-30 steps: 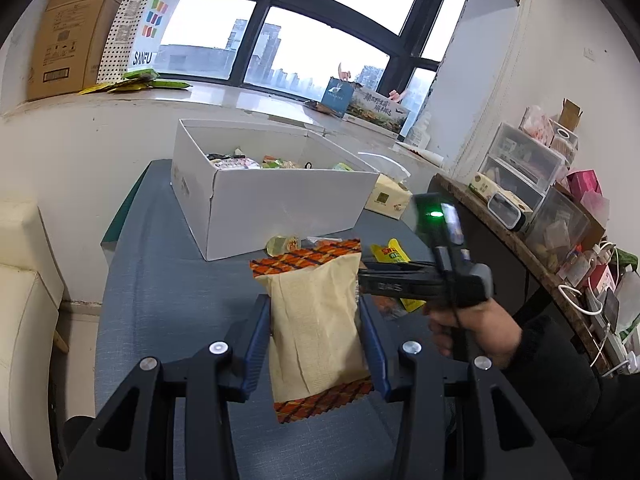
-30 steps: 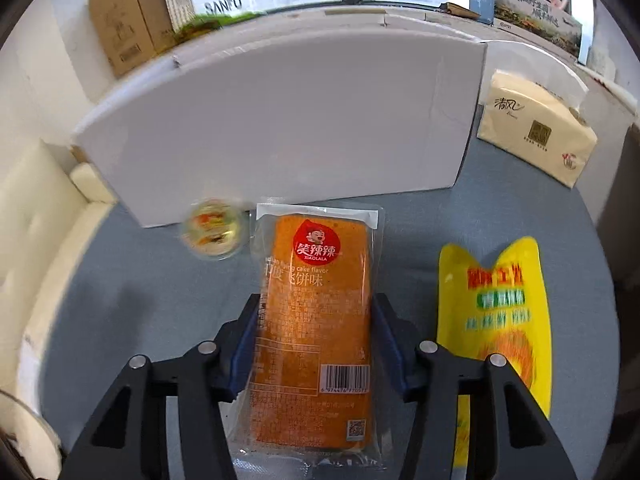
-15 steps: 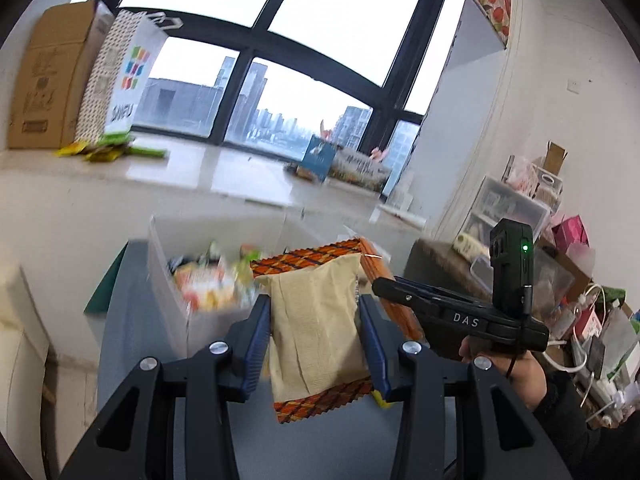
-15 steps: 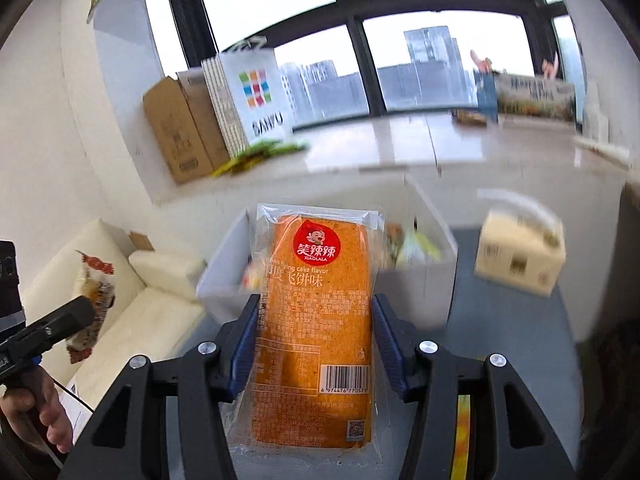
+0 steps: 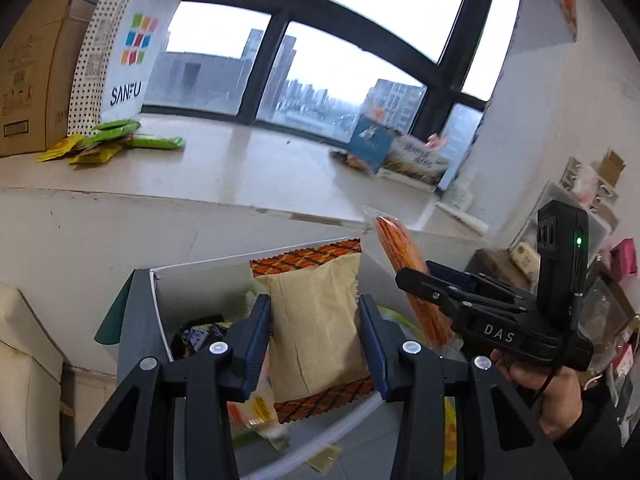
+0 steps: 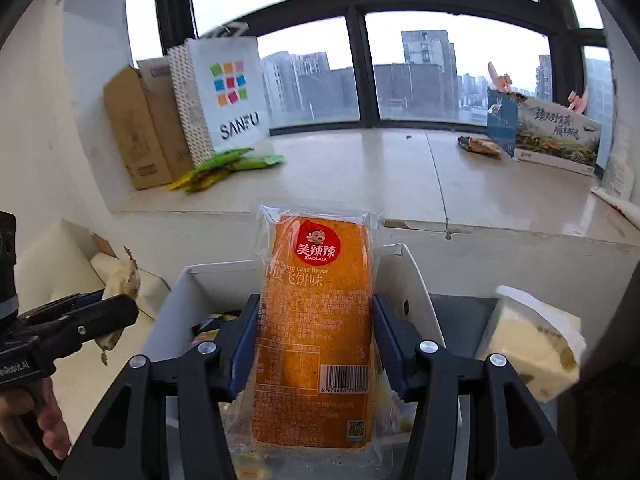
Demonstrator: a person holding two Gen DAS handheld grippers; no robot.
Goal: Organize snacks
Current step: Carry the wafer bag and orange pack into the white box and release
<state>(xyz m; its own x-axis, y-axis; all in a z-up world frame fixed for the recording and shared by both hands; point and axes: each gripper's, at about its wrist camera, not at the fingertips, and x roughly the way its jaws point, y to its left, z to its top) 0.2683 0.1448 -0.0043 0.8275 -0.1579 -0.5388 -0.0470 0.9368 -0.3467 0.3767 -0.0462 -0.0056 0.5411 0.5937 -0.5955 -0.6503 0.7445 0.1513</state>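
Snacks are in both grippers, carried above the open white box (image 5: pixel 158 292), so the step in hand looks like the drop-off.

Nearest in the left wrist view, the left gripper (image 5: pixel 316 332) pinches a tan pouch (image 5: pixel 316 316) by its two long edges. The pouch is puffy paper-look film with orange-and-black patterned seals at top and bottom, and it stands upright between the blue pads. At 3 o'clock of it the right gripper (image 5: pixel 416 280) appears from the side, held by a hand (image 5: pixel 548 392), with an orange pack seen edge-on rising out of it.

In the right wrist view, the right gripper (image 6: pixel 316 340) is closed on that orange pack (image 6: pixel 316 320): a flat slab in clear wrap with a red round logo near the top and a barcode low down, upright and flat-faced to the camera. The left gripper shows at 9 o'clock.

Just beyond both packs lies the box, with mixed wrappers already inside. At 3 o'clock of the box a tissue pack (image 6: pixel 532 344) sits on the bench, blurred.

The next move, as I judge it, calls for lowering each pack over a free spot inside the box walls, then spreading the jaws one at a time. The two grippers are close together, so they could clash, and the puffy pouch may tip onto its neighbours.

Farthest, a windowsill (image 6: pixel 360 168) carries a SANFU bag (image 6: pixel 224 96) and green packets (image 6: pixel 224 164).
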